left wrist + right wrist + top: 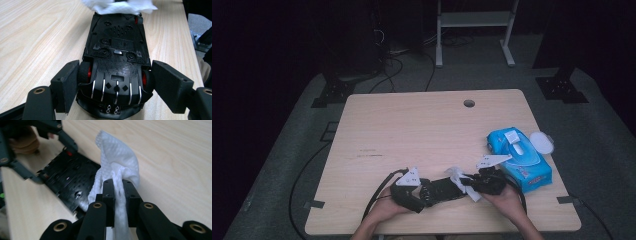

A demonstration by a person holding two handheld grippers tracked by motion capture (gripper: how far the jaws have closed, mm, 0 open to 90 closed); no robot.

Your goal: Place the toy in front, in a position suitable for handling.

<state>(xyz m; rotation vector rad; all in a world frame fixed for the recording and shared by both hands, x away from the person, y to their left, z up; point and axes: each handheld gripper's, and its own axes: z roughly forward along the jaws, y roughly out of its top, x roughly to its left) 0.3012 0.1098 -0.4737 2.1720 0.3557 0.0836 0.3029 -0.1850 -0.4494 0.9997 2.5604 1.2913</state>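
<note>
left tongs (113,82) clamp toy car (116,50) upside down, tail end | right tongs (118,192) pinch wipe (117,162) at far end | car's long axis runs tongs-to-tongs on tabletop (422,125)

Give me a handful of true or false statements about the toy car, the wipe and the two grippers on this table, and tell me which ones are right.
1. The toy car lies upside down, its underside facing up. True.
2. The right gripper is open and holds nothing. False: its jaws are shut on the white wipe.
3. The left gripper has its pads at the car's wheels, one on each side. True.
4. The blue wipes pack sits at the table's left edge. False: in the high view it lies near the right edge, beside the person's right hand.
5. The wipe lies flat on the wooden table, far from the car. False: it is bunched in the jaws, at the car's far end.
</note>
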